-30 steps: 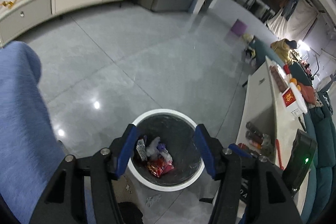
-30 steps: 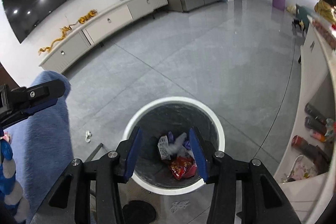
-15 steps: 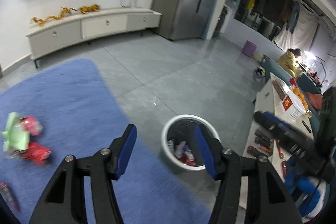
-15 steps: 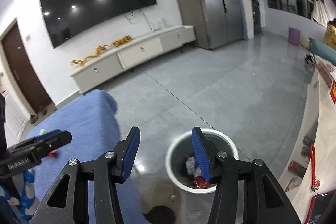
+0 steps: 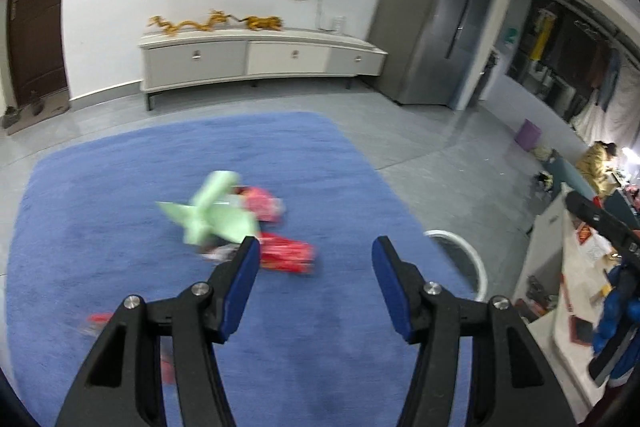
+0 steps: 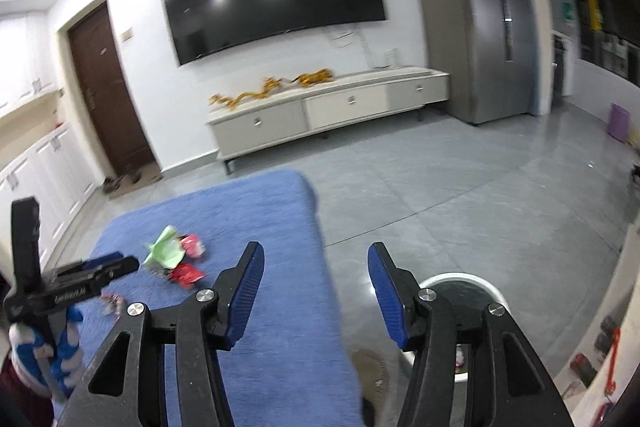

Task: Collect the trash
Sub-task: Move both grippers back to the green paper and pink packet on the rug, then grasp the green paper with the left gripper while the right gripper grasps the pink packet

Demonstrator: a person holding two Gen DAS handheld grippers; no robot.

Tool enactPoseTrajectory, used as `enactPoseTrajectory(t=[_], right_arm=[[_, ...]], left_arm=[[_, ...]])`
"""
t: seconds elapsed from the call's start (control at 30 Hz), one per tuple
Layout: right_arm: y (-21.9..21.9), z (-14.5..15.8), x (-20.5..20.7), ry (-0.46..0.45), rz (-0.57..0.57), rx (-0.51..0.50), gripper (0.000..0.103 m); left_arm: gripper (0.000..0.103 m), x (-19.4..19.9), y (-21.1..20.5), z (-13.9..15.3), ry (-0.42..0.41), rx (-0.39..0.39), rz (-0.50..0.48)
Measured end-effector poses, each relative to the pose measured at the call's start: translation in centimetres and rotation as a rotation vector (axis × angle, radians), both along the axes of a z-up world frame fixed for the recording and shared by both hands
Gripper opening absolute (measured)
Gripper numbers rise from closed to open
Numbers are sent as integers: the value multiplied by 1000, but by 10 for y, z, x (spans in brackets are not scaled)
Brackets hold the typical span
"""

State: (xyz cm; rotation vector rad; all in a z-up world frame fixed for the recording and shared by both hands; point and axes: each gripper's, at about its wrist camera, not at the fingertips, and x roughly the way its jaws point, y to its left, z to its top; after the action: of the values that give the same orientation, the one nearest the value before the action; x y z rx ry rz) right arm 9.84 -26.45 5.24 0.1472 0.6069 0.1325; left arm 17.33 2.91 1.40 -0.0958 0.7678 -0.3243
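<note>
Trash lies on the blue rug (image 5: 120, 187): a green wrapper (image 5: 208, 213), a red packet (image 5: 286, 257) and a pink-red packet (image 5: 262, 205). My left gripper (image 5: 314, 281) is open and empty above the rug, just short of the red packet. The white bin (image 5: 466, 259) is to its right at the rug's edge. In the right wrist view my right gripper (image 6: 316, 289) is open and empty, the bin (image 6: 464, 283) behind its right finger. The green wrapper (image 6: 164, 251) and red packet (image 6: 186, 275) lie far left. The left gripper (image 6: 72, 283) shows at left.
A small red wrapper (image 5: 96, 319) lies on the rug near my left finger. A white TV cabinet (image 5: 260, 59) stands along the back wall under a TV. A white low table (image 5: 560, 267) with clutter is at right. Grey tile floor (image 6: 460, 195) stretches beyond the rug.
Both grippers swung up and left away from above the bin toward the rug. The trash pile is now ahead of the left gripper. Both stayed open.
</note>
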Motion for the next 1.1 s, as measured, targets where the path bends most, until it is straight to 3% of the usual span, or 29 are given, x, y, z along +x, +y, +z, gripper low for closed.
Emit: enactPoseTrajectory(t=[0.23,0.6,0.83,1.0,1.07,1.1], right_arm=[[45,-23,44,58,138,-33,54],[88,-74,119,161,277,-24,54],[121,-96,157,200,375,0,54],[147,-109,173,224,445,6,54],[159,-112,178,231,475,-4,54],[164,-114,180,234,489,-10,54]], left_arm=[[64,51,48,-10,33,90,-41],[64,125,24,-62,170,169,-235],[63,147,27,-81,214,159,-255],[46,150,44,-84,240,101,-246],[34,150,53,-86,254,86,-235],[33,150,58,-87,259,87,-224]])
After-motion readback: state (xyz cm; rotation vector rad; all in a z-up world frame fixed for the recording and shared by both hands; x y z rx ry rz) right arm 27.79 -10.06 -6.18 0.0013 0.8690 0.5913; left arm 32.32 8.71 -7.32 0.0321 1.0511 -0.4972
